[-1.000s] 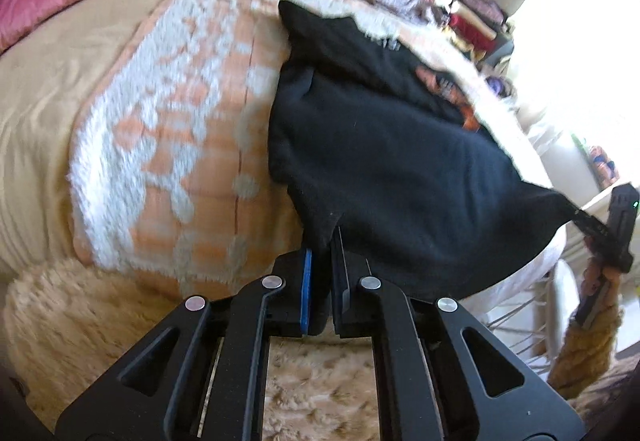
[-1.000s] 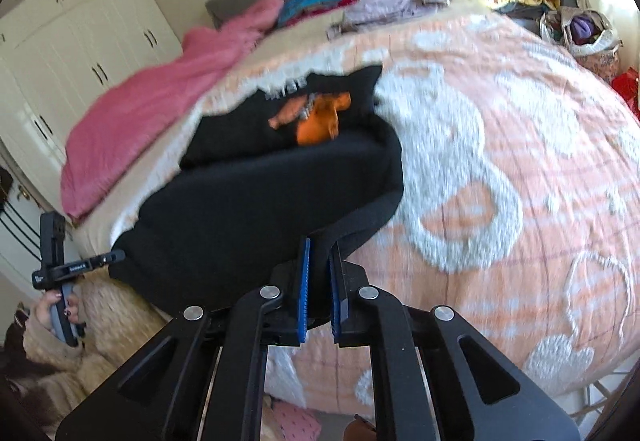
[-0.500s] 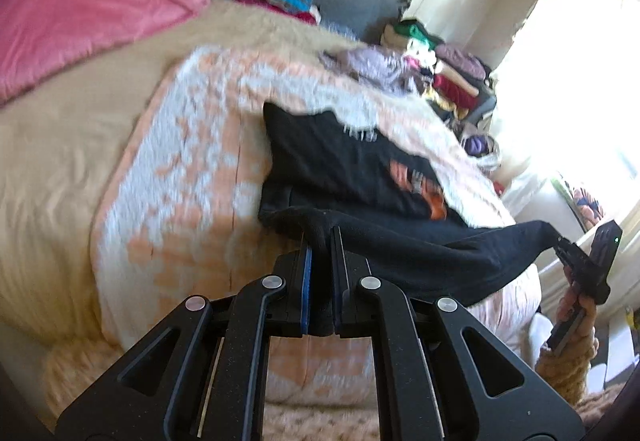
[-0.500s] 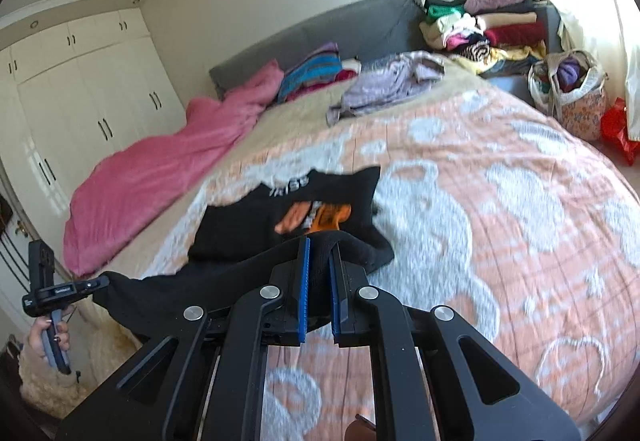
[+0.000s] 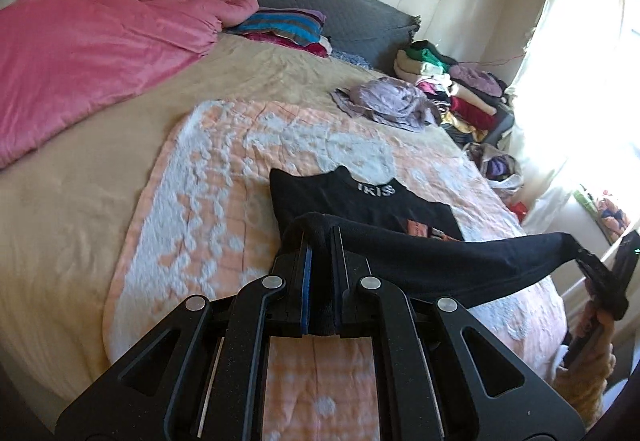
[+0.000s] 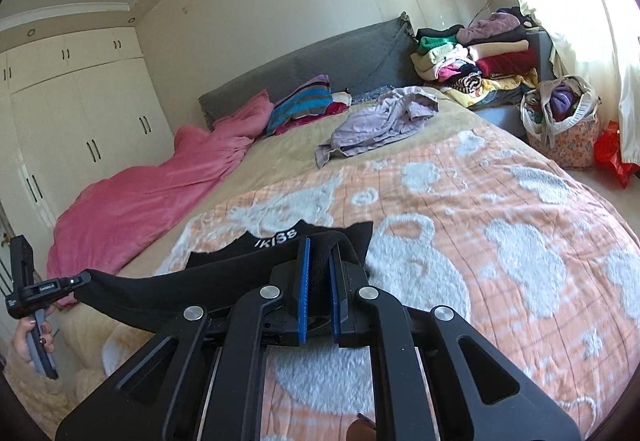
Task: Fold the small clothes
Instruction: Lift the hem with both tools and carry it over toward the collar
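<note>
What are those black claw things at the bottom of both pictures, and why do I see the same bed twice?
There is no robot here. A person holds a two-finger clamp in each hand, and each clamp carries a wide-angle camera looking along its fingers. One picture looks out from the left gripper, the other from the right gripper, so each view also catches the other tool off to the side. Both are shut on one edge of a black shirt, lifting it taut between them while the rest lies on the orange and white blanket. Also on the bed: a pink duvet, a crumpled lilac garment and striped folded clothes by the grey headboard.
</note>
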### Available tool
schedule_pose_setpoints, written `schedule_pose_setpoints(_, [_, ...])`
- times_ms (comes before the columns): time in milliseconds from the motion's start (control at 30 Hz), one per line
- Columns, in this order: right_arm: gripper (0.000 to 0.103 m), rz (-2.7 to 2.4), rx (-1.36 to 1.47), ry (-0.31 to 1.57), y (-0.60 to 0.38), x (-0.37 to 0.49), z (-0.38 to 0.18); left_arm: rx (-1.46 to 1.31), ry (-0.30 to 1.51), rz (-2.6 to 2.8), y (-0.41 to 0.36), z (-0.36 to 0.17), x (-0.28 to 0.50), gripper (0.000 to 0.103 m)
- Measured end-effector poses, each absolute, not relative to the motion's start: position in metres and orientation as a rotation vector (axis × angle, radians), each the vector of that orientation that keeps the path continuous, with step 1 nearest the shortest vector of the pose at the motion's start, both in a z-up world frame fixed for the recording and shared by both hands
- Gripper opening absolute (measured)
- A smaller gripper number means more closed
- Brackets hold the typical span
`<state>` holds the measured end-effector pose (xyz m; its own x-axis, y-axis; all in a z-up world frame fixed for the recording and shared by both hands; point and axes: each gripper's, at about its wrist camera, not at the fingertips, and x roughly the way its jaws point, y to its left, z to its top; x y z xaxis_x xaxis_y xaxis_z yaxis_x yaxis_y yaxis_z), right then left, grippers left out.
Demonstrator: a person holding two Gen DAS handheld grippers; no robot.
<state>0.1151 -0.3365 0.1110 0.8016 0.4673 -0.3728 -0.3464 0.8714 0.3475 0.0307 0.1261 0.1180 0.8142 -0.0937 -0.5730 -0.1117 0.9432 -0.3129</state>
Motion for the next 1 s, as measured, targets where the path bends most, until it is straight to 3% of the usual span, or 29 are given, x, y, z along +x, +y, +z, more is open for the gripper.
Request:
schedule_pose_setpoints(533, [0.007,0.380,0.238,0.480,-0.321,0.184,0.099,-0.286,0.640,0.065,0.130,0.109,0.107,0.002])
schedule_pose_setpoints(1000, [0.007,0.325,0.205,0.581,-0.304,0.243,0.058,-0.249,0.704,0.091,0.136,0.071,0.152,0.003])
